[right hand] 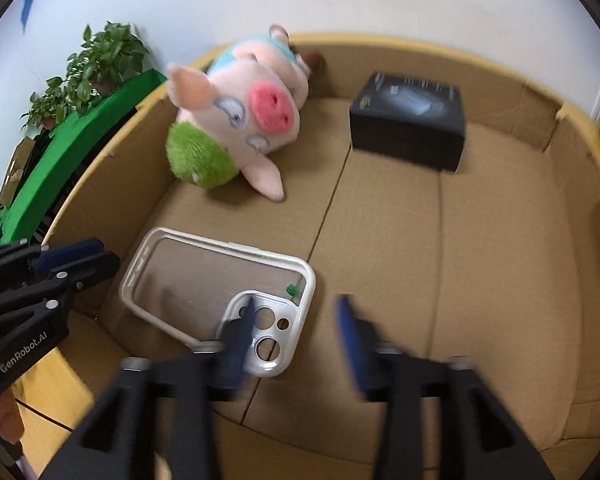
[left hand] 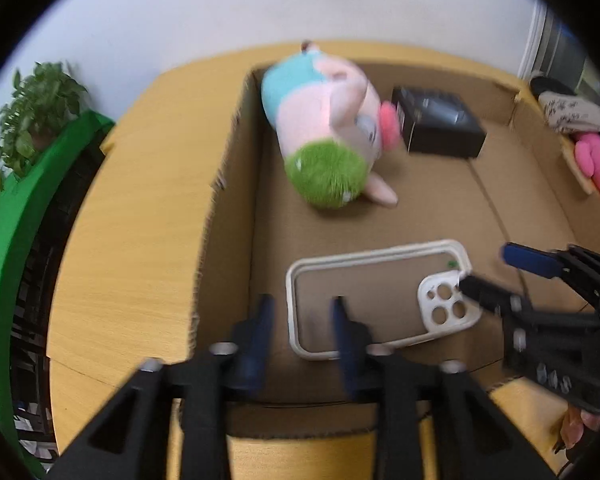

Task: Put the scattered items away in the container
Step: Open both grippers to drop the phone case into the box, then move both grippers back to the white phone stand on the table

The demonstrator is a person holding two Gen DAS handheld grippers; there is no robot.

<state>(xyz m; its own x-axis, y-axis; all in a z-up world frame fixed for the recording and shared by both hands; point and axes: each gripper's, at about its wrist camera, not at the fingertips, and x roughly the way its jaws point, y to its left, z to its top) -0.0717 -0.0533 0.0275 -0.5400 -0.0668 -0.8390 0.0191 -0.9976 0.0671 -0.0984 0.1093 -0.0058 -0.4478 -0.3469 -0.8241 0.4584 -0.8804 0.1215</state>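
Already the phone case [right hand: 216, 280] lay flat inside the cardboard box [right hand: 500, 240], beside the plush pig [right hand: 240, 120]. Both my tools hung spread and empty: right tool [right hand: 296, 320], left tool [left hand: 300, 320]. Withdrawing carelessly, my right tool's finger [right hand: 240, 332] over the case's camera cutout might have snagged it and dragged it out.

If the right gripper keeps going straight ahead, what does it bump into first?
Probably the box floor. The right gripper is open and tilted down into the box, with the phone case under its left finger. The black box sits further ahead, but depth is hard to judge.
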